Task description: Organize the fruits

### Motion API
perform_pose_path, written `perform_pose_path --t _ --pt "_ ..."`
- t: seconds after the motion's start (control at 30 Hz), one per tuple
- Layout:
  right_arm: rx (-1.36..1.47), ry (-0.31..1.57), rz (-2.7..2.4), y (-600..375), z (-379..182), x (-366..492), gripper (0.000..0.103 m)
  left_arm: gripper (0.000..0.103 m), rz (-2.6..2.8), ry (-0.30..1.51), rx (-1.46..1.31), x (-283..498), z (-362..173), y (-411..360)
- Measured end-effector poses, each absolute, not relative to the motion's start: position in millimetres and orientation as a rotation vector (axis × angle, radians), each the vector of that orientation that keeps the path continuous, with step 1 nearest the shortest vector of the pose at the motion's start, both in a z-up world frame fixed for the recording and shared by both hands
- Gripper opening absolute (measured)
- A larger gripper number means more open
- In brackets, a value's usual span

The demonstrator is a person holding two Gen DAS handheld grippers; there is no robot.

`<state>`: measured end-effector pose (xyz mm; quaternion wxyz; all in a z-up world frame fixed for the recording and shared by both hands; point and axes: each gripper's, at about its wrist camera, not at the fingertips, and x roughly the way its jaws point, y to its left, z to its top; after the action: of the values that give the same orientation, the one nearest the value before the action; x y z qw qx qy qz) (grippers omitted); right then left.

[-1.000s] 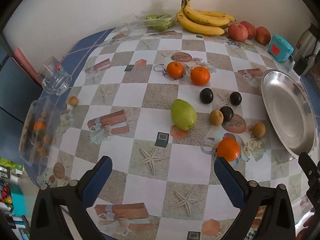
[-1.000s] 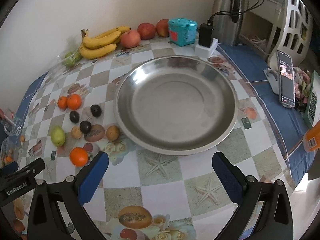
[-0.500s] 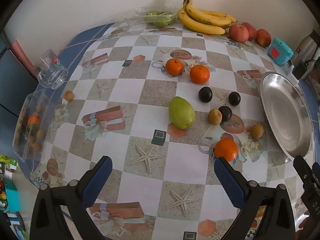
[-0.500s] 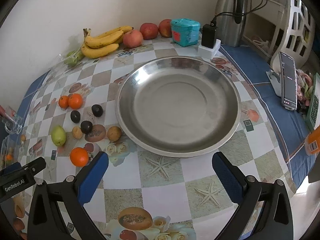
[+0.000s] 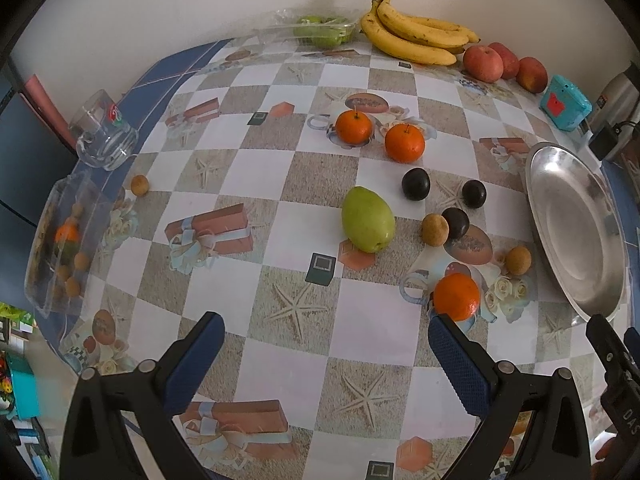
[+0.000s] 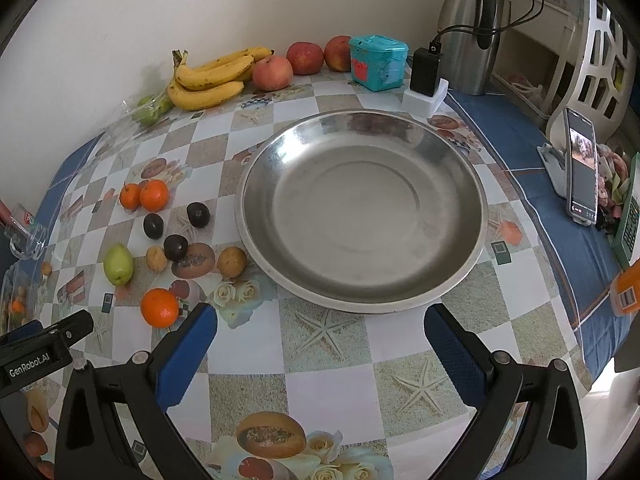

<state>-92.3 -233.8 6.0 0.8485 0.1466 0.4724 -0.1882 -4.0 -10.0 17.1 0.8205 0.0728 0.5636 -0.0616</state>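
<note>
Fruit loose on checkered tablecloth. Left gripper released, blue pads spread wide, empty, above cloth just short of nearest orange. Right gripper likewise released and empty, jaws wide apart, aimed at near rim of steel plate, not touching it. Plate bare, at right side of table. Green pear lying on its side mid-table, well apart from both claws. Two more oranges side by side beyond pear, close but apart. Three dark plums scattered between pear and plate, one touching a small brown fruit; second brown fruit just beside plate rim. Another brown one alone near left edge. Bunch of bananas against wall, three red apples beside it, teal box next along. Clear tray of green fruit left of bananas. Glass mug tipped at left edge; clear plastic container with small fruits below it. Metal kettle, black charger and phone on stand beyond plate in right wrist view.
</note>
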Motion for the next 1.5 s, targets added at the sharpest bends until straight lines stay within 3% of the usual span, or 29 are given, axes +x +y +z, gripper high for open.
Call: perform_pose_path --t 1.03,1.27,1.4,1.47,1.5 --pt "0.301 1.007 -0.375 -227.8 2.8 -86.6 0.103 0.103 -0.135 1.2 0.127 -2.0 19.6 -14.9" --pt "0.441 0.998 -0.295 -227.3 0.8 -64.4 0.103 0.103 -0.216 1.263 0.107 2.1 9.7 -38.4" --pt "0.495 1.002 -0.274 -227.6 -1.5 -52.3 0.102 0.097 -0.236 1.3 0.107 6.8 -0.6 -48.5" --pt "0.51 1.002 -0.266 -227.9 -2.2 -47.7 0.099 0.092 -0.258 1.319 0.094 9.3 -5.3 -53.6" --pt "0.513 1.003 -0.264 -227.7 -2.4 -45.6 0.092 0.091 -0.269 1.328 0.089 10.2 -7.5 -56.6"
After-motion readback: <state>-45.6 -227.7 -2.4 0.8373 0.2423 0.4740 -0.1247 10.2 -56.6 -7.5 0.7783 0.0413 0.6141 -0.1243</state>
